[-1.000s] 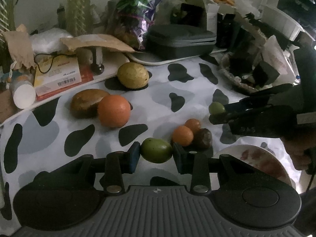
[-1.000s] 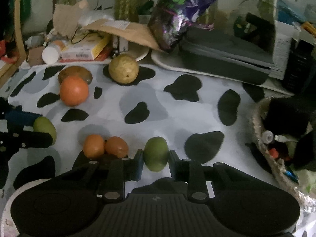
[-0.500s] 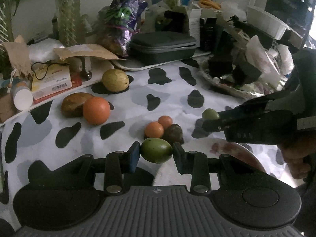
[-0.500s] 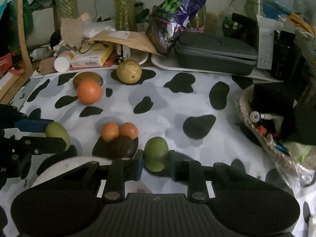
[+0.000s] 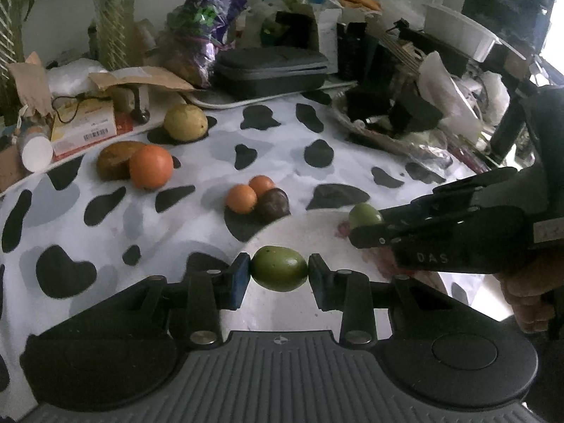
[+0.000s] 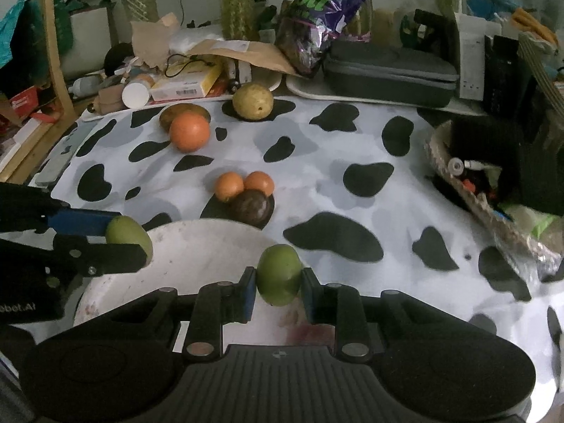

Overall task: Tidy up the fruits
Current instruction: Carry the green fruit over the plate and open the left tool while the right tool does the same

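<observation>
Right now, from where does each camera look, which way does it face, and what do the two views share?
Left wrist: sits on the left tool, looking forward over its green fruit at the white plate; the right tool enters at the right.
Right wrist: sits on the right tool, same direction; the left tool enters at the left.
Shared: plate, large orange, cow-print cloth.

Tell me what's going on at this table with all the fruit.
A person is sorting fruit with two handheld grippers. The left gripper is shut on an oval green fruit, and the right gripper is shut on a second oval green fruit. Both hang over a round white plate on the cow-print tablecloth. Two small orange fruits and a dark round fruit sit beside the plate, not yet moved.
</observation>
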A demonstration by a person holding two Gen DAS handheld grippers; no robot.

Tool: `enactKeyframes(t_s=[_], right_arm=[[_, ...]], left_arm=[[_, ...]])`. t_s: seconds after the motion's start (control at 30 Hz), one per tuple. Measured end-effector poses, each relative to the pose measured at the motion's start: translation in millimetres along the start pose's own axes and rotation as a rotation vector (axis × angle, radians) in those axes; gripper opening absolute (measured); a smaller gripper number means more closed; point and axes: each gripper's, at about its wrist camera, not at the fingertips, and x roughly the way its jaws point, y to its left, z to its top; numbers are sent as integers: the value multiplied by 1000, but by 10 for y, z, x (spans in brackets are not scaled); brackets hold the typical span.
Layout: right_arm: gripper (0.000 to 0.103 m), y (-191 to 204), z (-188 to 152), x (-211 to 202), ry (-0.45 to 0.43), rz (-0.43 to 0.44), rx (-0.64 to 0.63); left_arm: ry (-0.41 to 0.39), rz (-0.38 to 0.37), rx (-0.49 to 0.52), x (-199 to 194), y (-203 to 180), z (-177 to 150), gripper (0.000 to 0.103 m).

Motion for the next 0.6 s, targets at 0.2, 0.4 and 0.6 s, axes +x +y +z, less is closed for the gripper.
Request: enactKeyframes(t_s=[0.2,0.4,0.6], right_arm=[[28,20,-100,-30,20,13,12],[28,-6,-100,49,53,29,24],[28,-7,-82,150,93,36,14]], left_arm=[[28,-10,18,29,-61,-79,35],[65,-12,13,137,-18,-102,35],[115,-6,30,302,-24,-112,35]])
